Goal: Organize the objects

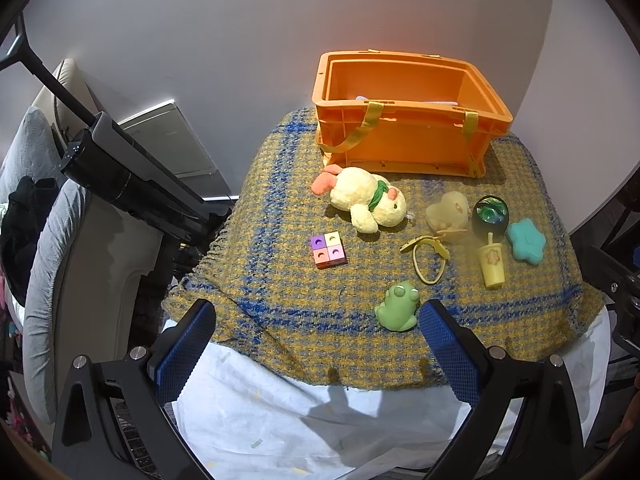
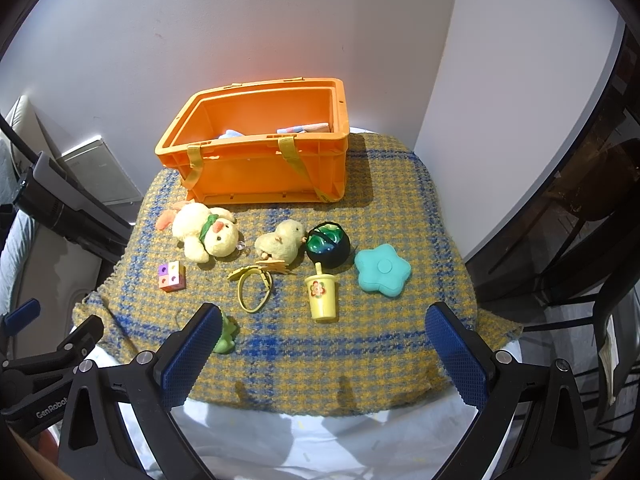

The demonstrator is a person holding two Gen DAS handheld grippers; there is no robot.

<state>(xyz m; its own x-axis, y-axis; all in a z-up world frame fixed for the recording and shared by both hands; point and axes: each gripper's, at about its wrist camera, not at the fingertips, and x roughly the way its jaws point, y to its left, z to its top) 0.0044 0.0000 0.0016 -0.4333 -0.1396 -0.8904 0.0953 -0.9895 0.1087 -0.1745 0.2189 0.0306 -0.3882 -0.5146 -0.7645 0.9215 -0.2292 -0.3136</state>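
Eight toys (image 2: 208, 234) before orange crate (image 2: 256, 148) — unobstructed.

A bare strip of checked blanket (image 2: 340, 356) is lying open along the near table edge. Beyond it, scattered toys are crowding the middle, and an orange crate (image 2: 256, 160) is blocking the back by the wall (image 2: 280, 20).

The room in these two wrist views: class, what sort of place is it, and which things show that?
Probably a home room, perhaps a living room or play corner. A small table under a woven blanket holds toys such as a plush duck beside an orange crate, and a cushioned sofa stands alongside.
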